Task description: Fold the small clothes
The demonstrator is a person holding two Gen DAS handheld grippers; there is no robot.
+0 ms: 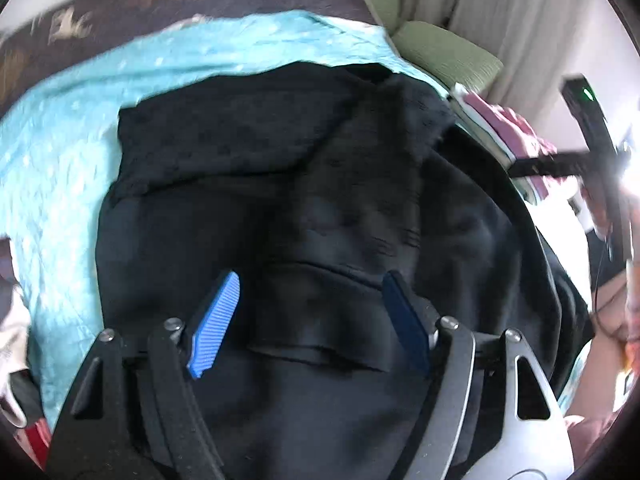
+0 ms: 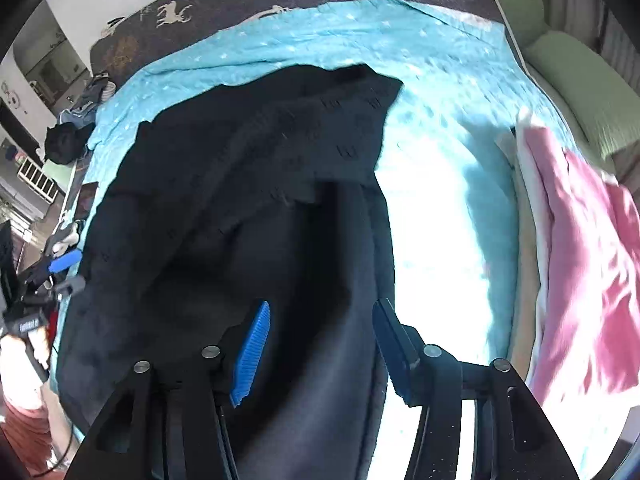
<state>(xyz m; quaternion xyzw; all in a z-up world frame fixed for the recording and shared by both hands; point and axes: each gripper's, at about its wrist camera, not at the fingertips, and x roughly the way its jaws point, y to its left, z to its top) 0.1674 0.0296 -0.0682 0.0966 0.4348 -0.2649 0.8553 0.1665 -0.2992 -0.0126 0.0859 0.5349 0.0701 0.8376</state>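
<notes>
A black garment [image 1: 304,200] lies spread on a turquoise dotted sheet [image 1: 60,168], with its far part folded over in a flap. My left gripper [image 1: 310,292] hovers just above its near part, jaws open and empty. In the right wrist view the same garment [image 2: 240,200] covers the left and middle of the sheet [image 2: 440,92]. My right gripper [image 2: 320,320] is open and empty over the garment's right edge. The left gripper [image 2: 64,268] also shows at that view's far left edge, held in a hand.
A pile of pink and white clothes [image 2: 580,264] lies on the sheet to the right; it also shows in the left wrist view [image 1: 516,128]. Green pillows [image 2: 576,80] sit at the far right. A dark blanket with deer print [image 2: 224,0] lies beyond the sheet.
</notes>
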